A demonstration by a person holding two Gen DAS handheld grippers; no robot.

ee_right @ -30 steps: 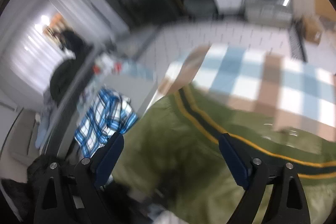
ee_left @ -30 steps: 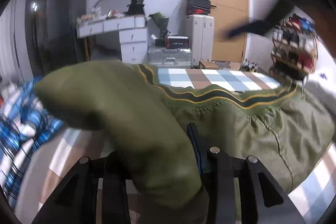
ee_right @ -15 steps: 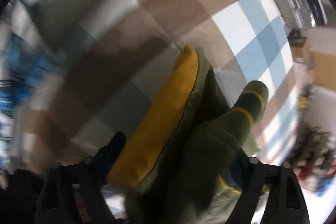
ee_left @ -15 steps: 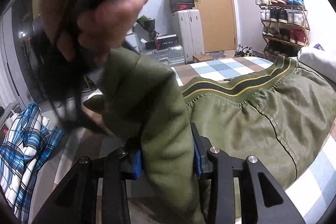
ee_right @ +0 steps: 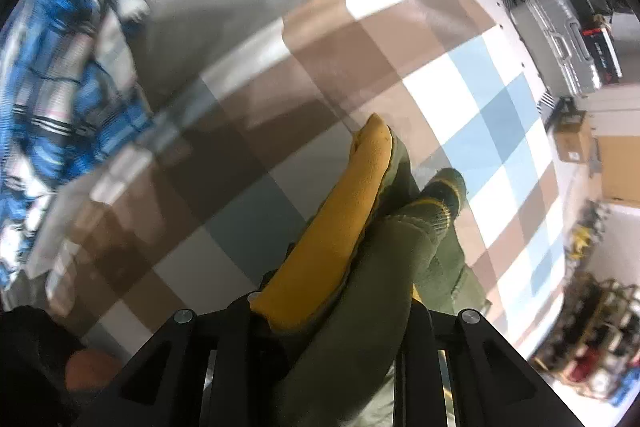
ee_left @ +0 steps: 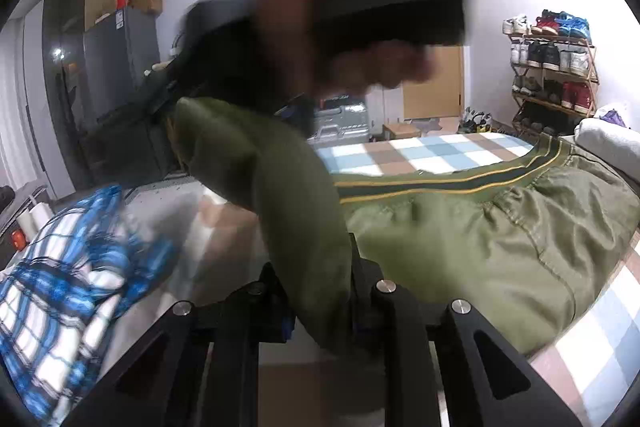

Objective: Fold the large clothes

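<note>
An olive green jacket [ee_left: 480, 235] with a dark, yellow-striped hem lies on the checked bed cover [ee_left: 420, 155]. My left gripper [ee_left: 320, 291] is shut on a raised fold of the jacket's sleeve, which arches up in front of the camera. My right gripper [ee_right: 340, 291] is shut on another part of the jacket [ee_right: 380, 267], showing its yellow lining [ee_right: 344, 219] and a ribbed cuff, held above the checked cover [ee_right: 360, 67]. The hand holding the right gripper passes blurred across the top of the left wrist view.
A blue plaid garment [ee_left: 72, 267] lies at the left of the bed and shows in the right wrist view [ee_right: 60, 67]. A shoe rack [ee_left: 548, 75], a silver suitcase [ee_left: 340, 119] and a door stand beyond the bed. A white pillow [ee_left: 608, 143] lies at the right.
My right gripper has closed on the jacket's lining and cuff and lifted them over the bed. My left gripper keeps its hold on the sleeve; the right hand has swept across its view.
</note>
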